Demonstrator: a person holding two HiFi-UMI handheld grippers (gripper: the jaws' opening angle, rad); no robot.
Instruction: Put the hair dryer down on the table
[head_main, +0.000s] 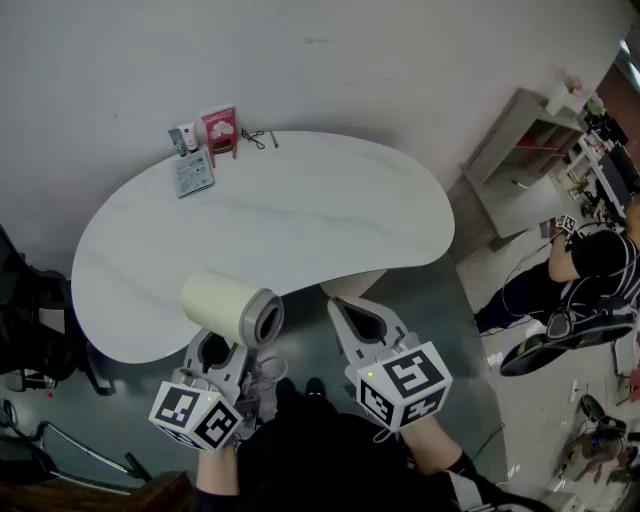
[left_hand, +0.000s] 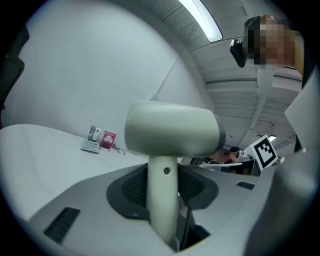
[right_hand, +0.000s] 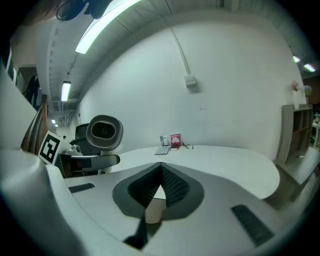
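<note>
Right now the left gripper (head_main: 216, 352) is clamped on the handle of the hair dryer (head_main: 233, 309), both jaws pressing it from either side. The dryer stands upright in that grip, its pale barrel (left_hand: 172, 132) across the top of the handle. From the head view the barrel overlaps the near edge of the white table (head_main: 330, 215); it seems to be held clear of the top, though the angle makes that hard to judge. The right gripper (head_main: 345, 312) hangs just beside it, off the table's near edge, with its jaws closed together and nothing between them. At the far side of the table, well apart from the dryer, a pink box (head_main: 219, 128) stands near a flat booklet (head_main: 193, 174)
</note>
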